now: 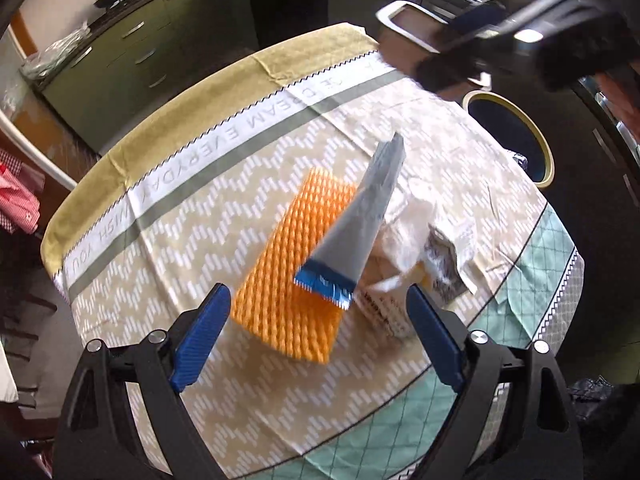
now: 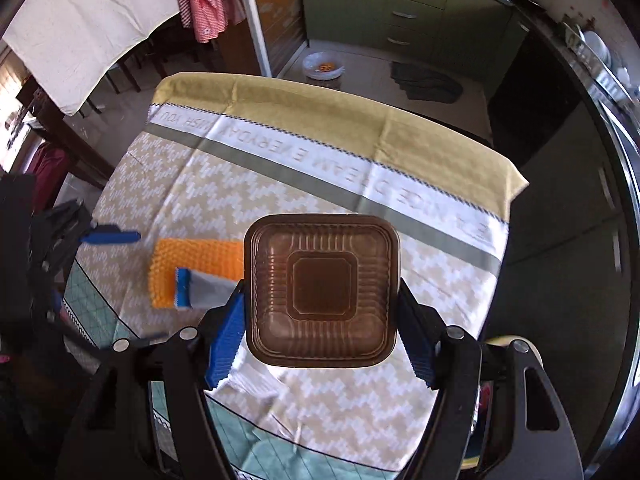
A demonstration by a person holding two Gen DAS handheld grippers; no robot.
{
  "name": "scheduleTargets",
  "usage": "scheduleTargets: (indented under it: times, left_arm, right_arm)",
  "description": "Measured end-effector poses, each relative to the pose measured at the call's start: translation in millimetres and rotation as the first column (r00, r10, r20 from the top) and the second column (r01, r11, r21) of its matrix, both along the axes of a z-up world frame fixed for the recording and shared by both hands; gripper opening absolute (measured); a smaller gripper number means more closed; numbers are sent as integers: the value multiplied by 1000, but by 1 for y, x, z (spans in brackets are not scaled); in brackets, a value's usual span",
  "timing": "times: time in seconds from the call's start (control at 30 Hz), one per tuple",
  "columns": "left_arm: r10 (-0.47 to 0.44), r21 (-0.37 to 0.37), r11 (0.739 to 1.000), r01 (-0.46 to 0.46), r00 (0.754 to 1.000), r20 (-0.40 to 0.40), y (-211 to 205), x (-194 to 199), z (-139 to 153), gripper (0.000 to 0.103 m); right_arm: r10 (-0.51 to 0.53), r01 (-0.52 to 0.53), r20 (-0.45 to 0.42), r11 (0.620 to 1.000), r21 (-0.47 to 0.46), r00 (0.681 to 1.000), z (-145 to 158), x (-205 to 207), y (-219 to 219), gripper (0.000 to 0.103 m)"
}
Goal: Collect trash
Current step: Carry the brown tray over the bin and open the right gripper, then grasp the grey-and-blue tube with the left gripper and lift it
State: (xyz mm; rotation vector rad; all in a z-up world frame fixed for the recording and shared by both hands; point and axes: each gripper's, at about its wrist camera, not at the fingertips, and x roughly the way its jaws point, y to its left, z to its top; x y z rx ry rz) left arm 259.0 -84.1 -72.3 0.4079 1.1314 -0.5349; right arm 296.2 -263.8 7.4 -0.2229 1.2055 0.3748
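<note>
The right claw (image 2: 322, 316) grips a brown plastic tray (image 2: 322, 291) by its two sides, holding it up above the tabletop (image 2: 360, 208). To the left of that claw, an orange foam net (image 2: 192, 264) lies flat on the cloth with a grey wrapper (image 2: 208, 288) on top of it. The left claw (image 1: 318, 338) is spread wide with nothing in it; the net and the wrapper sit just ahead between its fingers, crumpled paper (image 1: 416, 220) ahead to its right, and a bin (image 1: 510, 136) farther beyond.
</note>
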Motion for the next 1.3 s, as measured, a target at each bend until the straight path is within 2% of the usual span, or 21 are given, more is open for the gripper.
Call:
scheduleTargets:
  times: [0.1, 0.23, 0.33, 0.47, 0.57, 0.63, 0.7, 0.77, 0.93, 1.07, 1.13, 1.3]
  left_arm:
    - [-38, 4, 999, 38, 999, 6, -21, 21, -6, 85]
    - [-71, 10, 997, 71, 997, -2, -41, 39, -13, 85]
    - [-87, 18, 996, 87, 996, -13, -50, 43, -17, 85]
    - [-105, 25, 994, 105, 994, -32, -59, 43, -22, 84]
    - [-116, 46, 992, 118, 992, -42, -66, 41, -25, 84]
    - [-123, 61, 990, 125, 991, -45, -69, 41, -28, 84]
    - [-125, 75, 989, 129, 991, -46, -71, 41, -30, 84]
    - [-127, 79, 988, 131, 991, -51, -72, 43, -32, 84]
    - [-127, 80, 988, 132, 989, -72, -72, 47, -39, 82]
    - [-127, 63, 989, 133, 988, -88, -70, 48, -41, 70]
    - [-125, 68, 989, 131, 988, -86, -68, 47, -41, 68]
    - [-125, 65, 989, 130, 989, -85, -66, 46, -41, 51]
  right_arm:
    - [-94, 94, -1, 996, 12, 996, 0, -23, -64, 69]
    - [-236, 236, -40, 971, 22, 971, -22, -48, -149, 70]
    - [-348, 350, -75, 937, 11, 934, -50, -61, -210, 70]
    - [-470, 474, -145, 880, -5, 871, -103, -62, -277, 70]
    - [-523, 529, -189, 849, -23, 831, -140, -57, -310, 70]
    - [-542, 549, -220, 835, -36, 811, -162, -55, -326, 74]
    - [-566, 572, -221, 819, -43, 794, -172, -56, -338, 74]
    - [-570, 581, -220, 813, -17, 791, -173, -60, -344, 74]
    - [-554, 572, -189, 818, 56, 811, -158, -83, -344, 76]
    - [-537, 556, -166, 825, 100, 827, -146, -104, -335, 78]
    - [-529, 547, -160, 829, 112, 834, -143, -107, -322, 78]
    - [-500, 519, -159, 846, 120, 851, -140, -114, -302, 79]
